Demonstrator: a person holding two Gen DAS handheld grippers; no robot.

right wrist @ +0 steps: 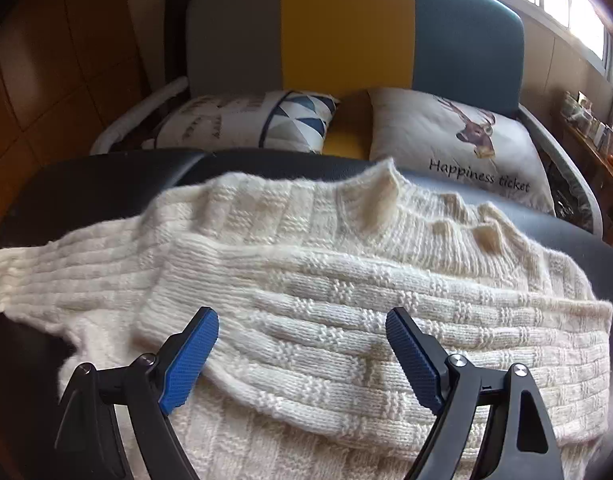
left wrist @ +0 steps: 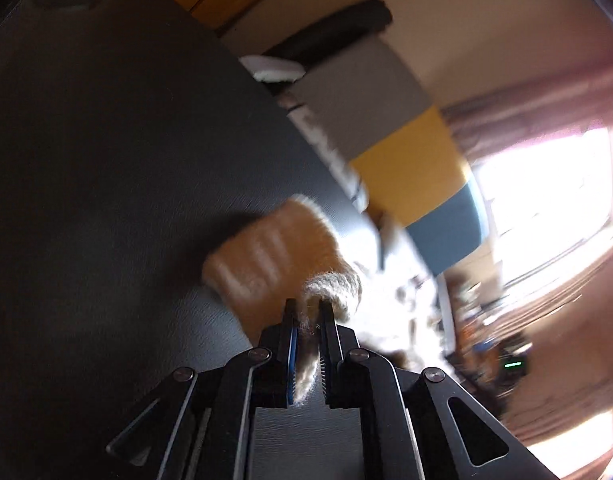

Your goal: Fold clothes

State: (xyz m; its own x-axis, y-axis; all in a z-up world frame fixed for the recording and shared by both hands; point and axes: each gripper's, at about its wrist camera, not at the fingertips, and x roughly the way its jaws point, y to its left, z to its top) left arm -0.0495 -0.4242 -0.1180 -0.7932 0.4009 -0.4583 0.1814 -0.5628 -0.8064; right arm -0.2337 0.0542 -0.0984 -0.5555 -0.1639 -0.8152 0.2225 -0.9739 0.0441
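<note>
Cream sweater (right wrist: 346,280) lay spread on the dark, smooth table (right wrist: 106,176), chunky ribbed and basket-weave knit, one sleeve folded across the body, collar toward the patterned cushions (right wrist: 446,140). Right gripper (right wrist: 302,320) hovered over the folded sleeve, blue textured pads wide apart, holding nothing. Left gripper (left wrist: 308,308) was pinched on a fuzzy knit edge; view blurred.

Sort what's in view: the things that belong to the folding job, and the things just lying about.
Job:
- cream knit sweater
- left hand-held gripper, shut on its cuff
- right hand-held gripper, open above it

Lying about:
- deer cushion
- triangle-pattern cushion
- sofa backrest
</note>
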